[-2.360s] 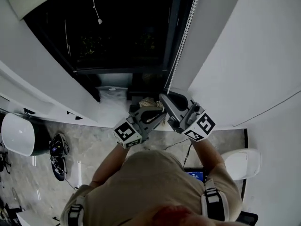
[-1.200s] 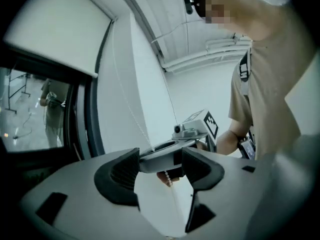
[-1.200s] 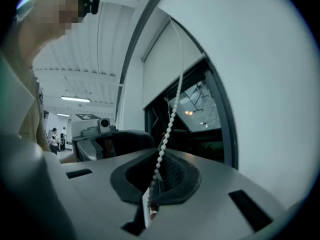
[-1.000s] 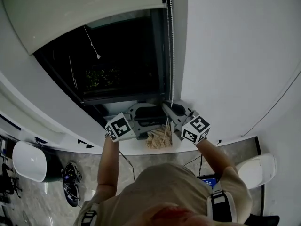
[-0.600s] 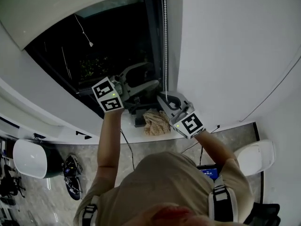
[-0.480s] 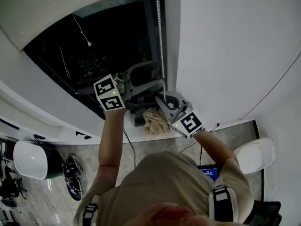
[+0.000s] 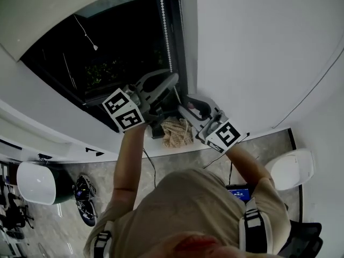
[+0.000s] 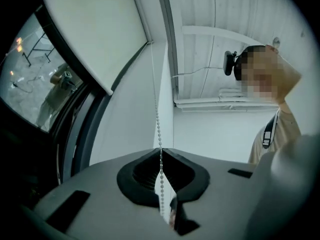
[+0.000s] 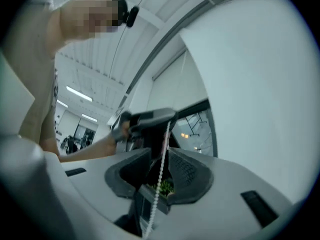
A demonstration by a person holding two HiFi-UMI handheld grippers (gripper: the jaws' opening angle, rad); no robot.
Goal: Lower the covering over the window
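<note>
The pale roller blind (image 7: 59, 7) covers only the top of the dark window (image 7: 118, 52). Its white bead chain (image 7: 165, 36) hangs along the right side of the frame. My left gripper (image 7: 174, 79) is raised and has just closed; it is shut on the bead chain (image 8: 157, 119), which is pinched between the jaw tips of the left gripper (image 8: 161, 151). My right gripper (image 7: 184, 104) sits lower and to the right. Its jaws have just been opening. In the right gripper view the bead chain (image 9: 159, 179) runs loose through the gap of the right gripper (image 9: 160, 151).
A crumpled beige cloth (image 7: 174, 133) lies on the white sill (image 7: 156, 150) under the grippers. A thin cord with a small weight (image 7: 86, 34) hangs in front of the glass. White round seats (image 7: 32, 181) (image 7: 287, 168) stand on the floor, with a lit screen (image 7: 236, 190) beside me.
The left gripper has risen from sill height along the chain, and its jaws now meet on it. The right gripper has drifted slightly right and lower, with its jaws now apart.
</note>
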